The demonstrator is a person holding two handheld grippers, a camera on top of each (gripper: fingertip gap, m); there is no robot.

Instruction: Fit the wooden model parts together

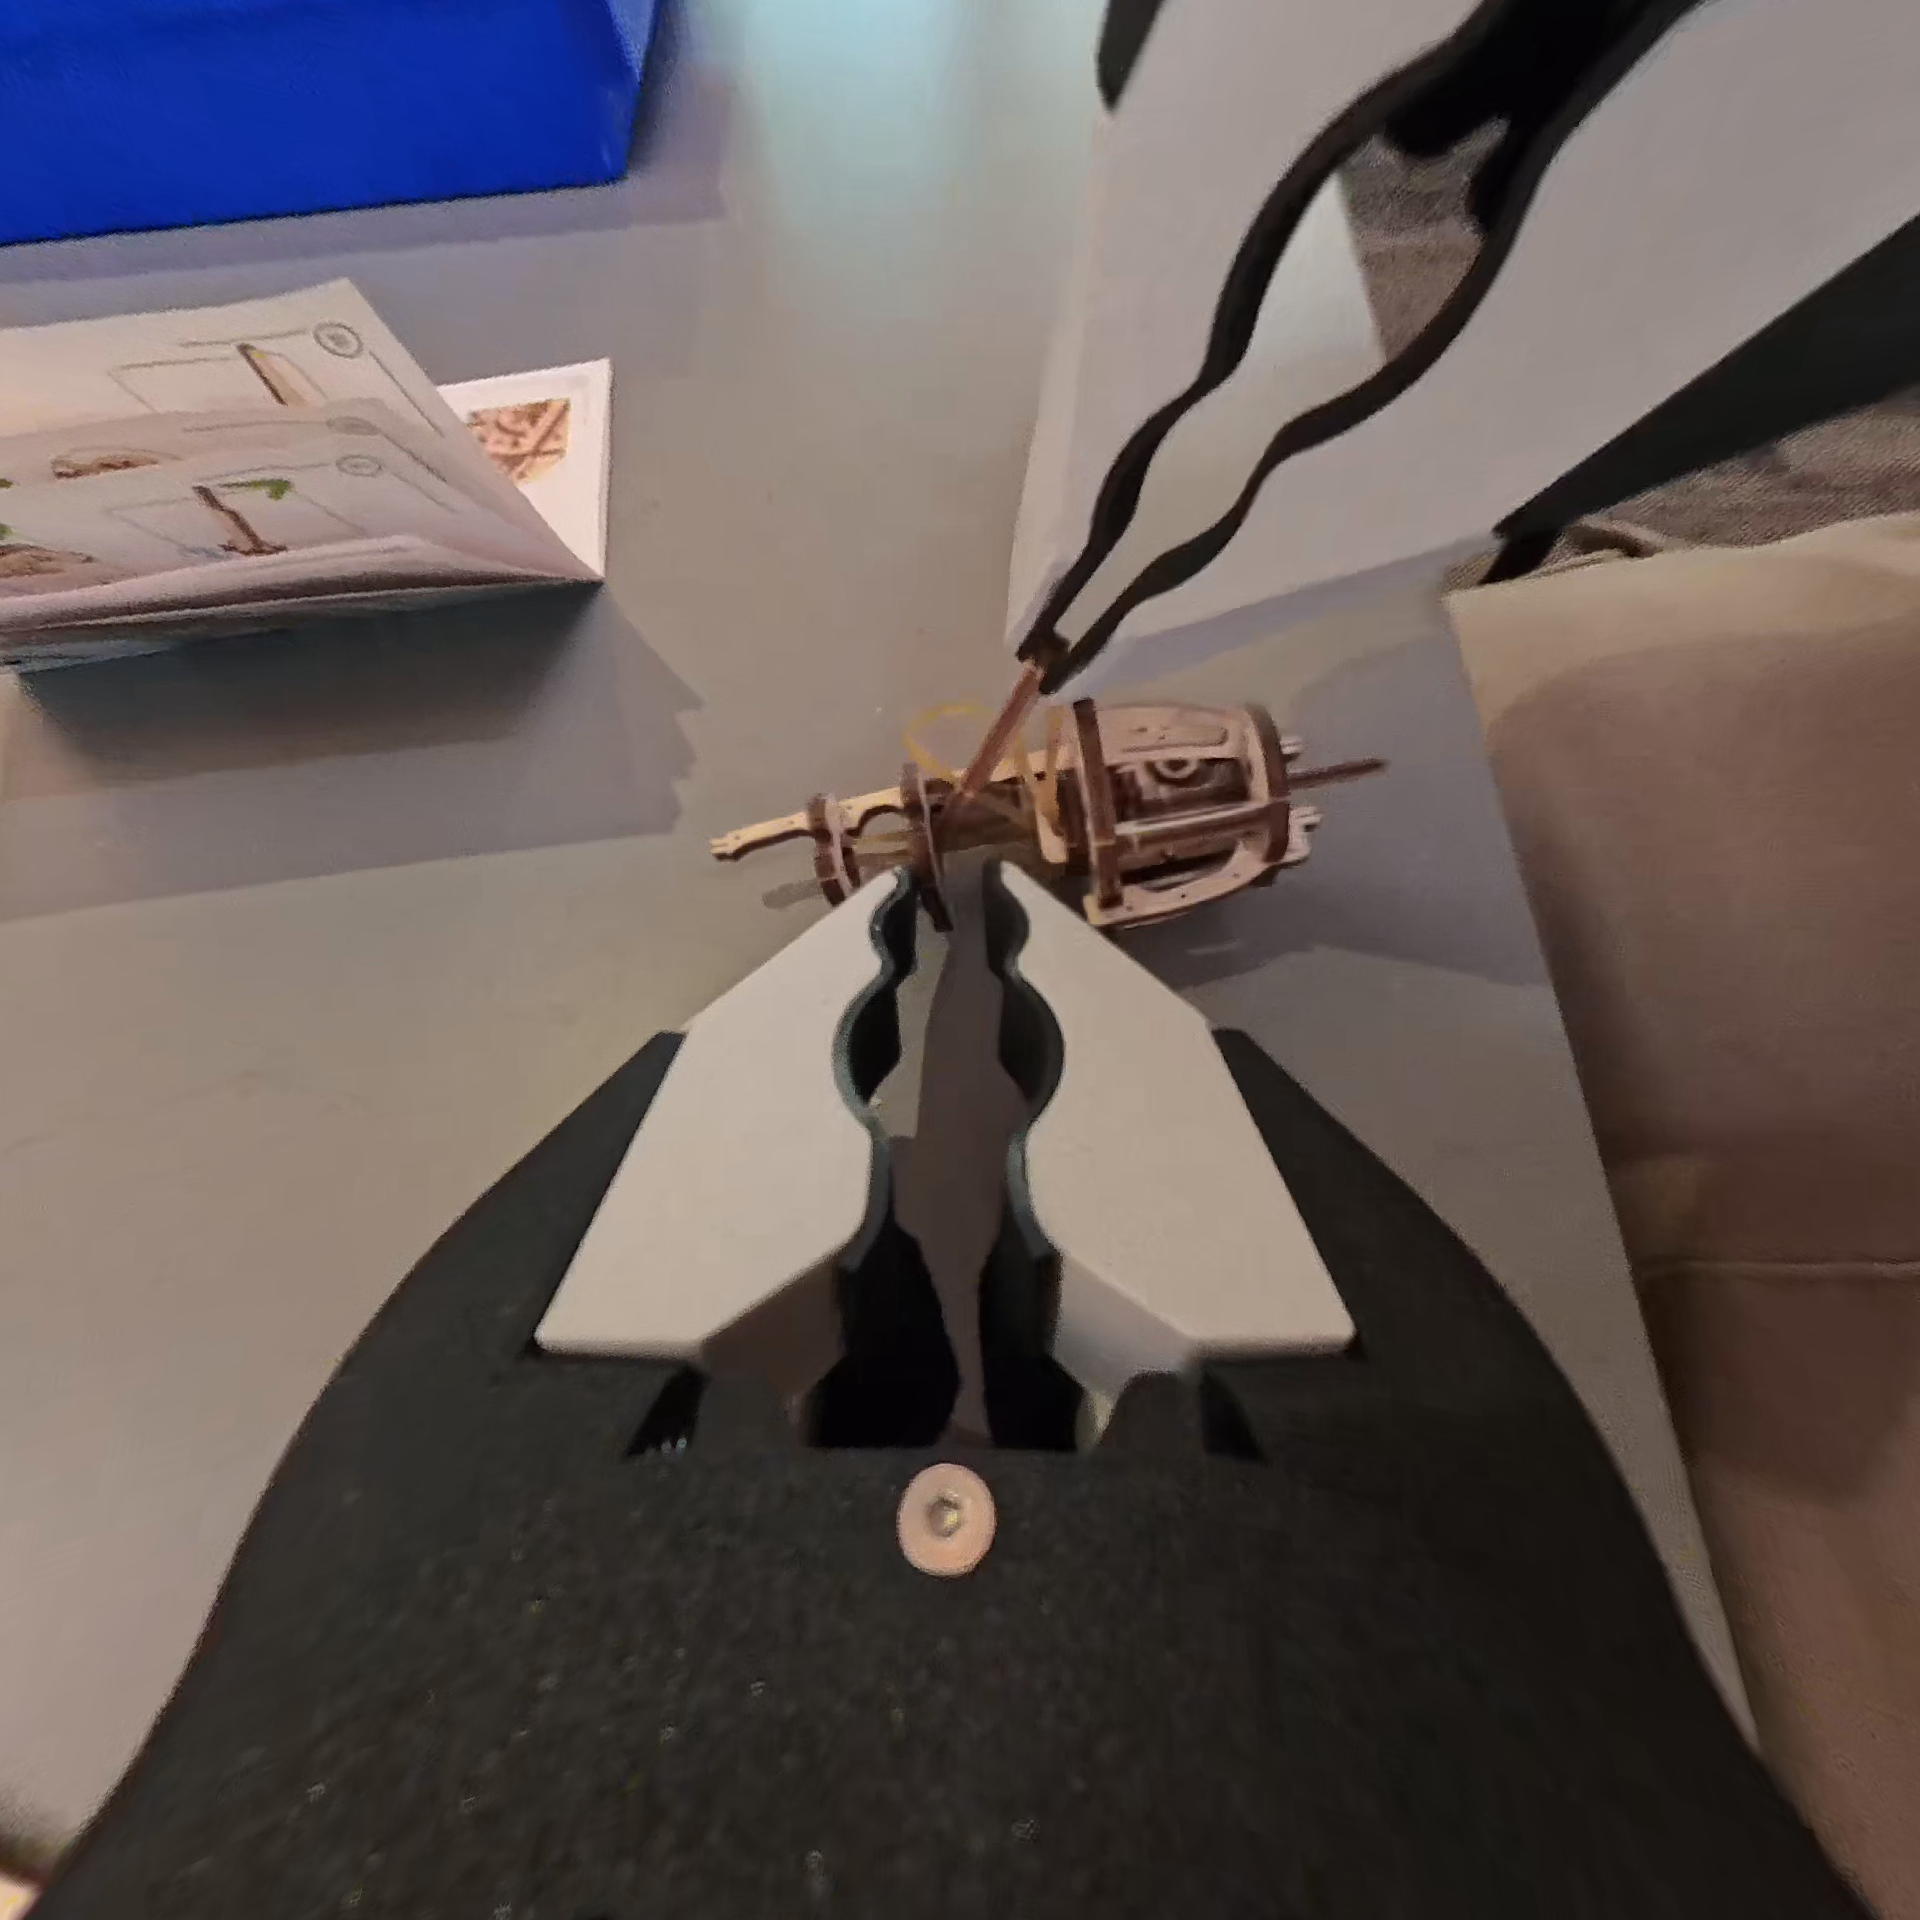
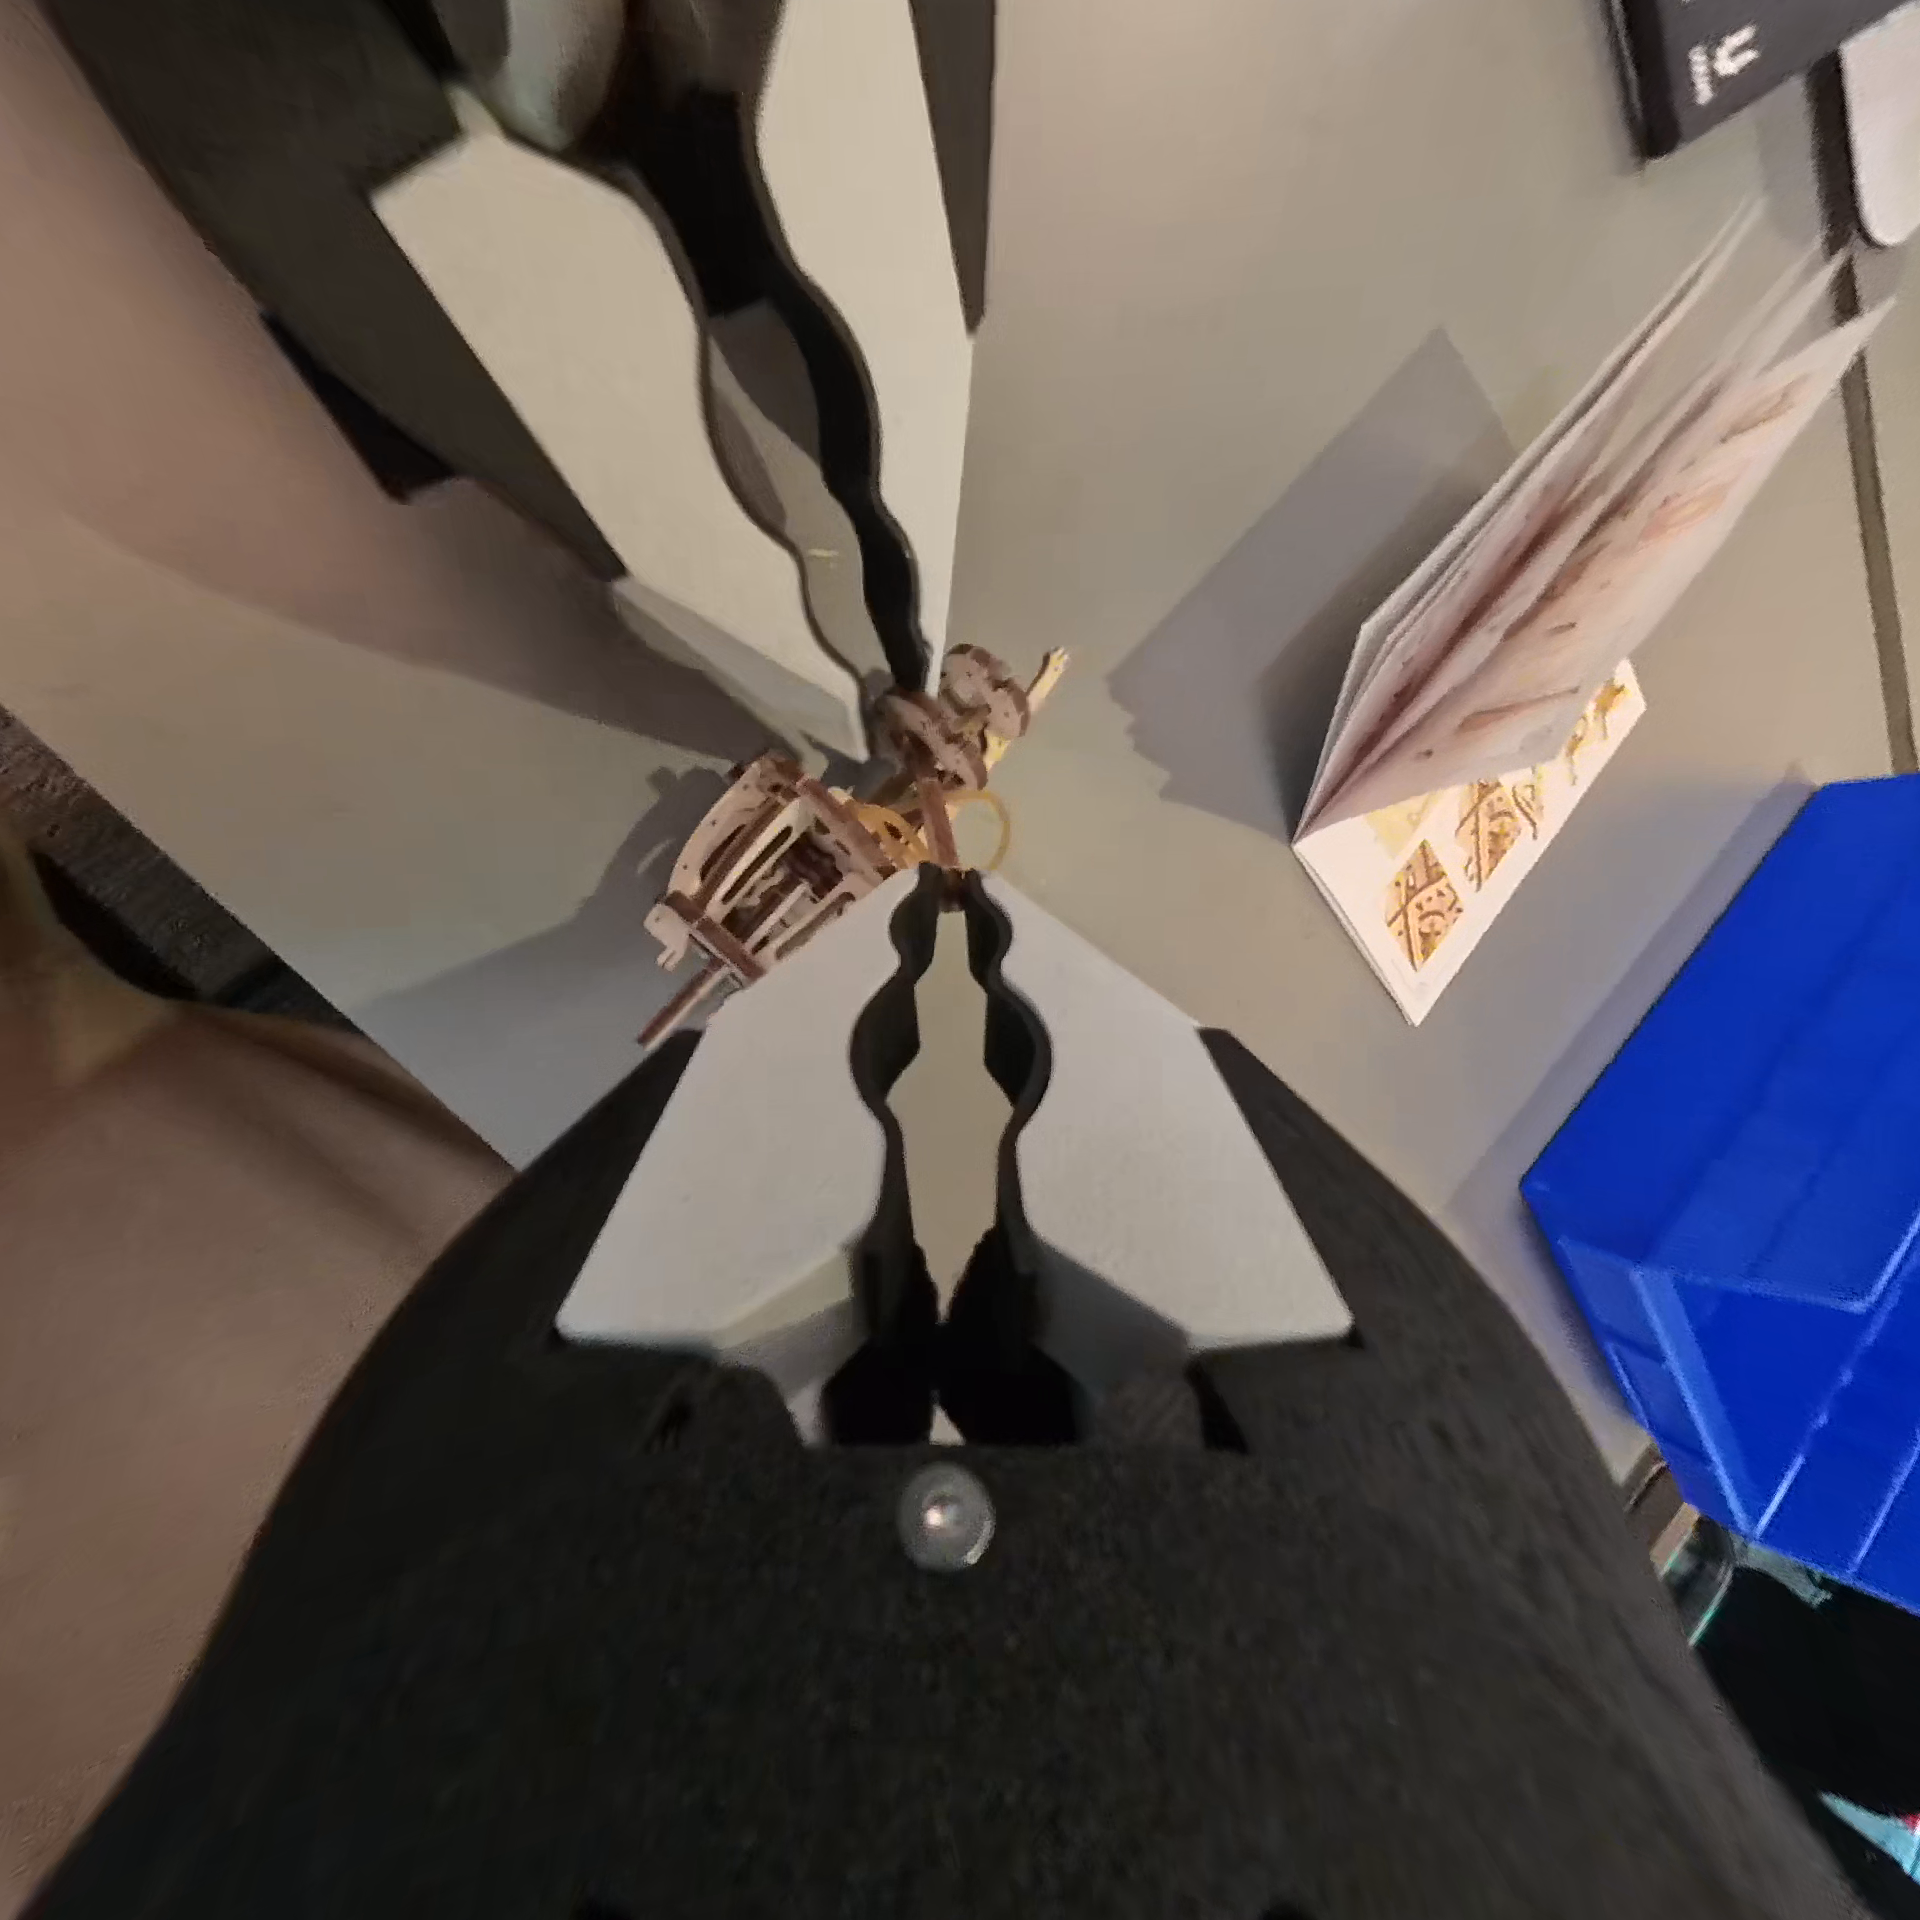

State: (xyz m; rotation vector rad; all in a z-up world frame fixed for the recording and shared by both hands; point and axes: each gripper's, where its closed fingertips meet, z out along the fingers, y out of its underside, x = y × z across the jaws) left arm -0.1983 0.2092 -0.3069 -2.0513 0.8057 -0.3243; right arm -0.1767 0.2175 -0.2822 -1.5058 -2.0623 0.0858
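A small wooden model point(image 1: 1153, 821) lies on the grey table point(image 1: 364, 1039), with a barrel-shaped cage at one end, a thin shaft with discs at the other, and a yellow rubber band point(image 1: 940, 727) looped on it. My left gripper point(image 1: 940, 904) is shut on the edge of one disc on the shaft. My right gripper point(image 1: 1044, 660) comes in from the upper right, shut on a thin wooden stick point(image 1: 992, 743) whose lower tip touches the shaft. In the right wrist view my right gripper point(image 2: 940, 885) pinches the stick above the model point(image 2: 769, 883), and the left gripper point(image 2: 902, 675) holds the discs.
An open instruction booklet point(image 1: 260, 499) lies left of the model and also shows in the right wrist view point(image 2: 1538, 707). A blue bin point(image 1: 312, 104) stands behind it point(image 2: 1766, 1195). A beige surface point(image 1: 1714, 1039) borders the table's right edge. A black box point(image 2: 1725, 62) stands far off.
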